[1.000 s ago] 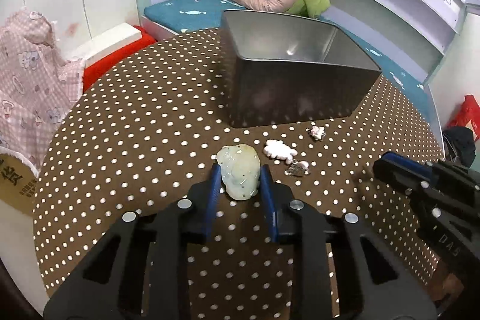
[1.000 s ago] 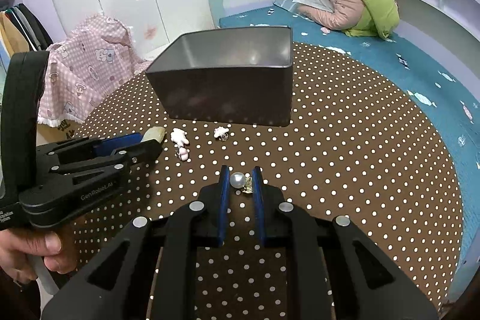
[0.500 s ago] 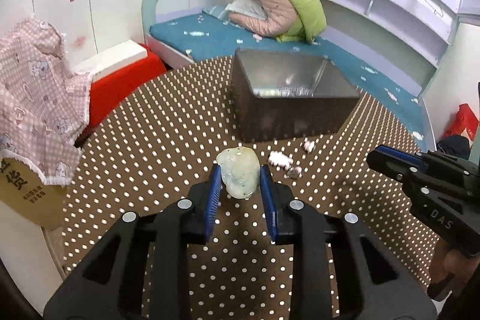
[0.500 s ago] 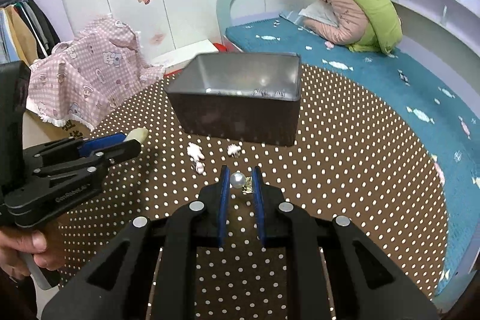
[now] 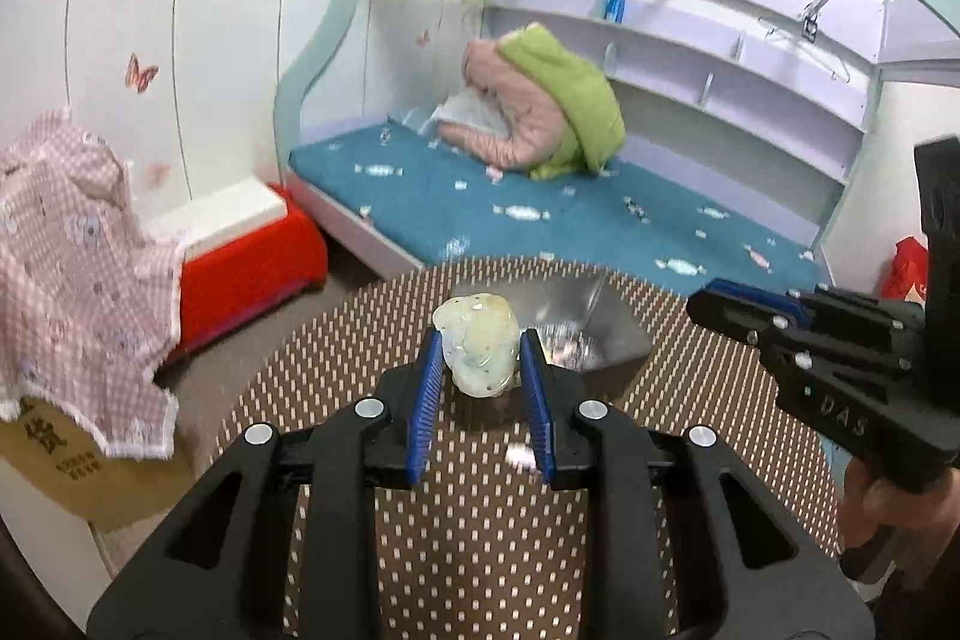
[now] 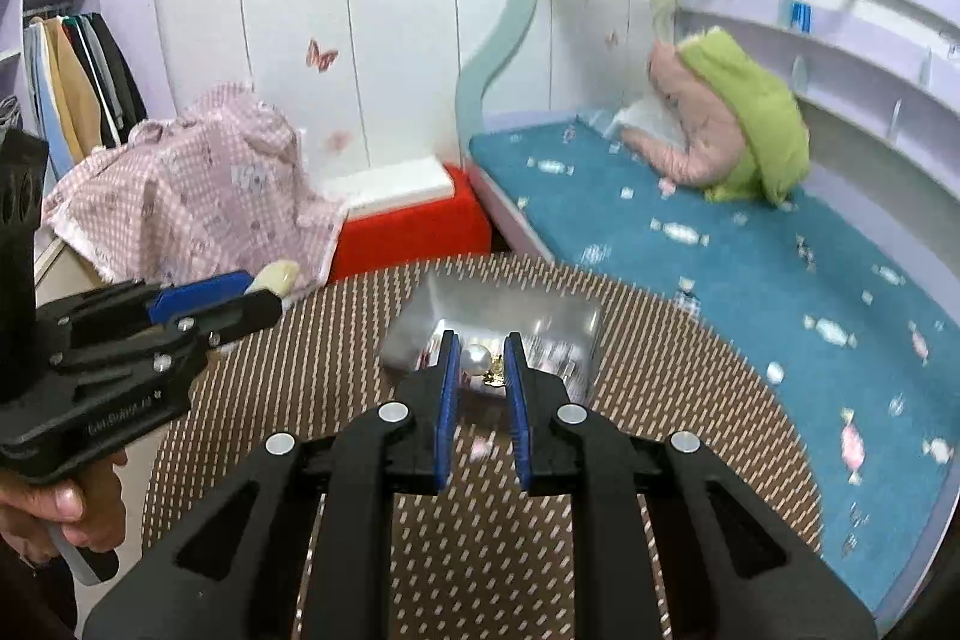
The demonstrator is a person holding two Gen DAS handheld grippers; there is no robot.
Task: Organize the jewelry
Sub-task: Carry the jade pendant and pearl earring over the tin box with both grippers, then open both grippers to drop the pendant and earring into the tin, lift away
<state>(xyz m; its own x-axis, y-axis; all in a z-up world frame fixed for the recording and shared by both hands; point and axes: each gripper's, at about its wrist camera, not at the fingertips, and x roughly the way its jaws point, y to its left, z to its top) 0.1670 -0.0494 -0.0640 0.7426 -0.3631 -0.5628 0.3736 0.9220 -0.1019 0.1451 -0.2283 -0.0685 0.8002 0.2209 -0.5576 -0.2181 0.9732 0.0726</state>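
Jade-green pendant clamped in left gripper jaws, pearl earring pinched in right gripper, both lifted clear of the polka-dot worktop: carry step, next needs both over the metal tin before release.

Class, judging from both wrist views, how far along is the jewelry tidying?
Done: some pieces already glint inside the silver metal box. In hand: left gripper grips a pale green stone pendant; right gripper grips a white pearl earring. Left: dropping both in, then the small white piece on the table.
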